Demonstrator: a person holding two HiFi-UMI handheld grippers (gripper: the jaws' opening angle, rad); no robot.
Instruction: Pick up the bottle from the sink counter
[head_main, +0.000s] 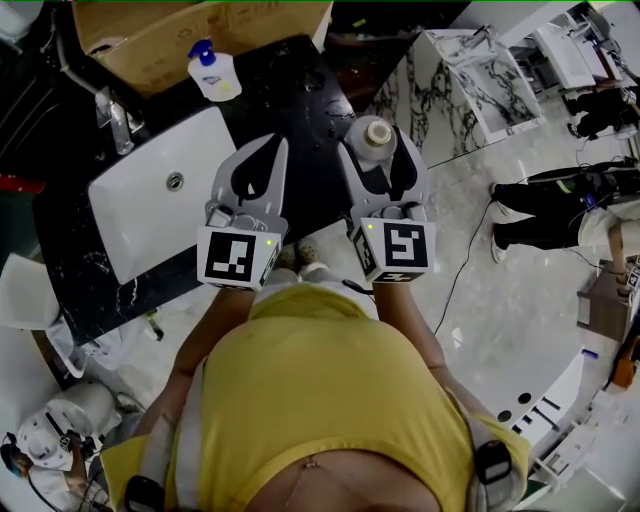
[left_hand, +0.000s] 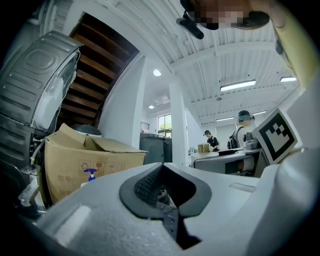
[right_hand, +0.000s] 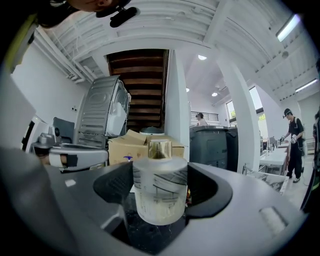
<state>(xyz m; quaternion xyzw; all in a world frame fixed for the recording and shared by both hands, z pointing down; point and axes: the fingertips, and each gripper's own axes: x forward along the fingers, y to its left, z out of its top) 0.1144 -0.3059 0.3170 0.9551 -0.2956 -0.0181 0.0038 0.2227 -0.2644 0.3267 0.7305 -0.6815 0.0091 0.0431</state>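
Note:
A frosted glass bottle with a gold cap sits between the jaws of my right gripper, which is shut on its body. In the right gripper view the bottle stands upright in the right gripper, with the black marble counter just under its base. I cannot tell whether it touches the counter. My left gripper hovers beside it over the counter, just right of the sink. Its jaws are shut on nothing, and their tips meet in the left gripper view.
A white sink basin with a chrome faucet lies to the left. Behind it stand a blue-pump soap dispenser and an open cardboard box. The counter's right edge drops to a marble floor where a person stands.

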